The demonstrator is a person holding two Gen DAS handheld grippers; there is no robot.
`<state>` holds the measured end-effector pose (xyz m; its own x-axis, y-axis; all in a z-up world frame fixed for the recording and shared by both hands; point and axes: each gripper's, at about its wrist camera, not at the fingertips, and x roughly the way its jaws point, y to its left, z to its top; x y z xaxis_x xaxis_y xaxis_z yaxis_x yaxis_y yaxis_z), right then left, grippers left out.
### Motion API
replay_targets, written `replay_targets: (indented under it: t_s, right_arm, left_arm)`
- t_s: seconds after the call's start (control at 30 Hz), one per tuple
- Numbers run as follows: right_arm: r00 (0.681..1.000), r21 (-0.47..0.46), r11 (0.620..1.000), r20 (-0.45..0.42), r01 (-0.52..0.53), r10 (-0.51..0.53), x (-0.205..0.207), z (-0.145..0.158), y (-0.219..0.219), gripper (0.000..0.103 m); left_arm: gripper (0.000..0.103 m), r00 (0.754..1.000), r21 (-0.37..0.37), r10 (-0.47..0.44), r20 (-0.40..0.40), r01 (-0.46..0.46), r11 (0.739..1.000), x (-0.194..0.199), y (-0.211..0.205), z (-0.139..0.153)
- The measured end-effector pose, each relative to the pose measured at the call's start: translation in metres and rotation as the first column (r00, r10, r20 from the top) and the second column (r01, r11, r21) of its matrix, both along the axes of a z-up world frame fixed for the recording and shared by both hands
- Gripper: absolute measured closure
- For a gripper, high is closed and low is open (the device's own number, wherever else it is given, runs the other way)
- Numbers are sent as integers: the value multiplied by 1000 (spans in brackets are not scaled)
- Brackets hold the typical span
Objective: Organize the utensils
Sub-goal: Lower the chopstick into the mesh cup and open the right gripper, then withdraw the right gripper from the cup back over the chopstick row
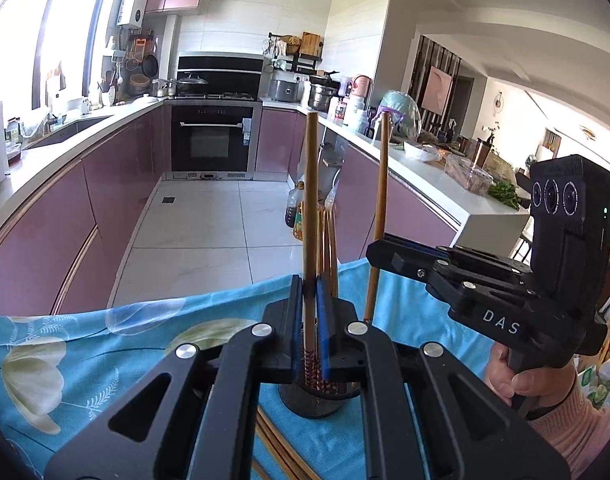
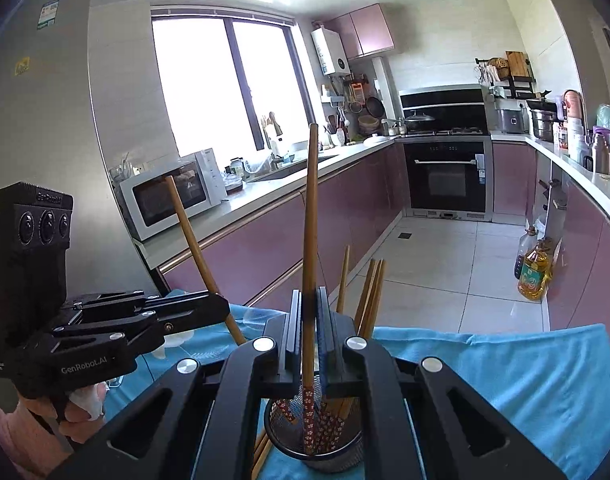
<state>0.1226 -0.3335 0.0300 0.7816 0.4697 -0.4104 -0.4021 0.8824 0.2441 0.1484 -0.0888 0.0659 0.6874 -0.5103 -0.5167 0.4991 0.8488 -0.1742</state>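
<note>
Chopsticks [image 2: 309, 240]: about seven standing; mesh holder [image 2: 317, 444]: one.

Oven [image 1: 213, 139], microwave [image 2: 173, 192], oil bottle [image 2: 533, 270]

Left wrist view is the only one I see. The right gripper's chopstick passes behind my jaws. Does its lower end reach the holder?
Observer: Yes. In the right wrist view, the right gripper holds the right chopstick with its flower-patterned end inside the black mesh holder.
Operator: And my own chopstick, is it upright?
Observer: No. Seen from there, the left gripper holds the left chopstick tilted, with its top leaning toward the picture's left.
</note>
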Motion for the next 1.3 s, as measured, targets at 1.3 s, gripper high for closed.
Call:
replay_targets:
  t_s: [1.3]
  right_arm:
    - [983,-36,999,-185,10,-17,12,-39,4,86]
  left_arm:
    - [86,994,0,26,-109,-26,1000,10,16,-62]
